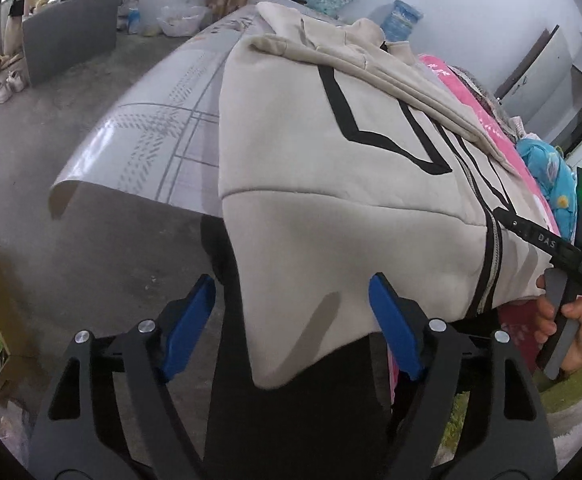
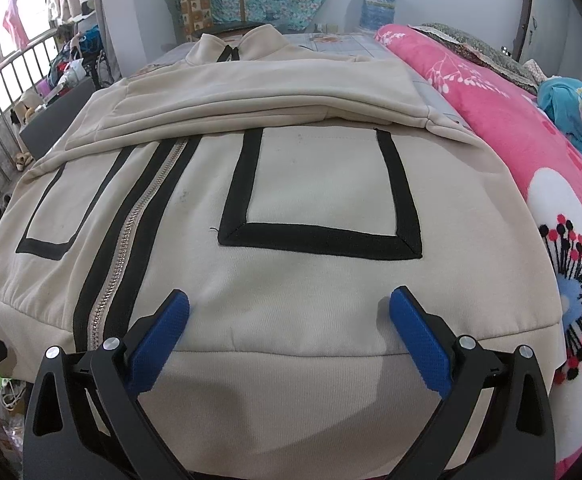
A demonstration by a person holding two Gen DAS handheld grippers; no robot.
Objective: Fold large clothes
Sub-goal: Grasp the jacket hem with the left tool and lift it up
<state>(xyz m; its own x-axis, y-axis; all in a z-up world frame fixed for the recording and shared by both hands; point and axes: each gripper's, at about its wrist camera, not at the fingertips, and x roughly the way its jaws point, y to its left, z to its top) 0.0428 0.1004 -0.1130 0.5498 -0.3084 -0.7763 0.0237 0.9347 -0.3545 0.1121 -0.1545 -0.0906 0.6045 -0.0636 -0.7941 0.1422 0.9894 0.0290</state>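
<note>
the beige jacket point(image 2: 291, 184) lies front-up on the bed, spread ahead of both tongs, its sleeves folded across the chest and its collar point(image 2: 235, 46) at the far end; a metal zipper point(image 2: 131, 232) edged in black runs down the front, left of the right gripper point(image 2: 289, 322), with a black-outlined pocket point(image 2: 319, 188) straight ahead of that gripper's fingers; the right gripper stands wide, blue pads point(image 2: 159, 344) apart over the hem band, gripping nothing; a pink quilt point(image 2: 511, 148) lies just beside the jacket to its right; the left gripper point(image 1: 291, 316) is also wide, its blue pads point(image 1: 395, 328) either side of the hem corner point(image 1: 291, 320) that hangs off the bed edge, and whether they touch the cloth cannot be told; a grey patterned sheet point(image 1: 151, 136) shows to the left of the jacket beyond the left gripper; to its right, the person's hand point(image 1: 571, 328) holds the other tool's handle at the hem.
</note>
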